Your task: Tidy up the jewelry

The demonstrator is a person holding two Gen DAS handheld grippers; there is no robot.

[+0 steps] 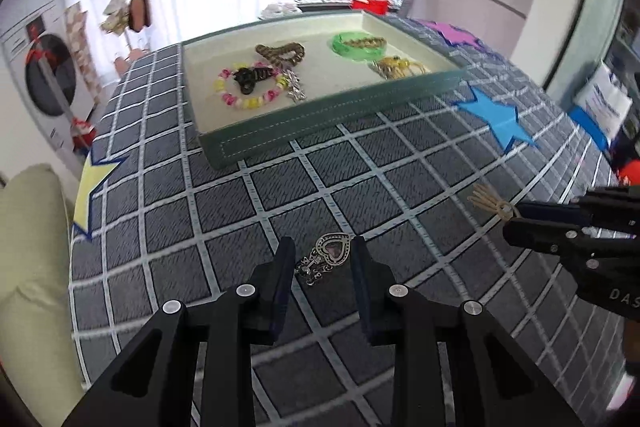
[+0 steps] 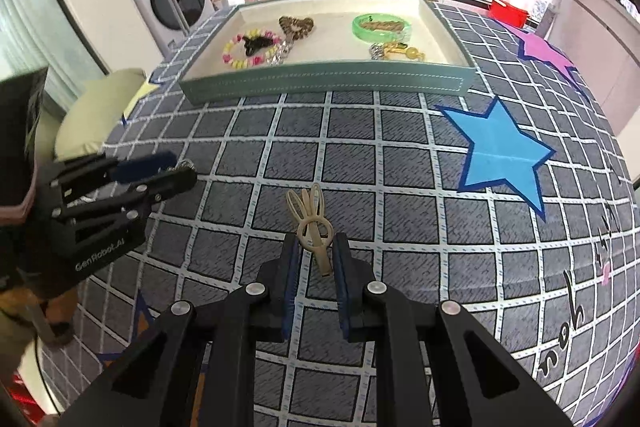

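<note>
Both grippers pinch a piece above the checked cloth of the desk. Left gripper [image 1: 322, 255] has its fingers pressed on a silver heart pendant [image 1: 334, 251], whose small chain dangles loose beside them. Right gripper [image 2: 316, 251] has its fingers clamped on the stem of a beige rabbit-ear hair clip [image 2: 312, 223]. Toward the far edge sits the green tray [image 1: 320, 115], already holding a beaded bracelet [image 1: 248, 95] and a green bangle [image 1: 356, 45]. Judging by looks, the pendant is light, hard and slippery, best held across its flat heart; the clip is stiff, thin plastic, safest gripped at its stem.
</note>
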